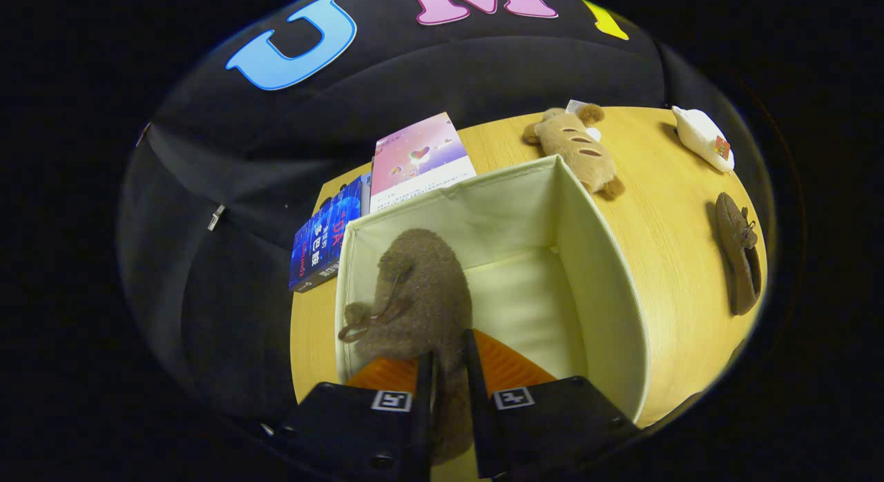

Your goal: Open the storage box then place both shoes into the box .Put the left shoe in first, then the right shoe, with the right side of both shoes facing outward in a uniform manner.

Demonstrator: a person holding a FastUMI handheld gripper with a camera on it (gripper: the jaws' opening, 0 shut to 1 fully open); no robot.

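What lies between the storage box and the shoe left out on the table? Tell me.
In the gripper view, bare tabletop separates the storage box from the loose shoe. The fingers pinch the other shoe over the box.

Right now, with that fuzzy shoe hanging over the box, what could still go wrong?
The gripper pinches only the fuzzy shoe at its rear end, so it might slip or land facing the wrong way. It hangs close to the storage box wall and could snag there. The second shoe still waits on the table.
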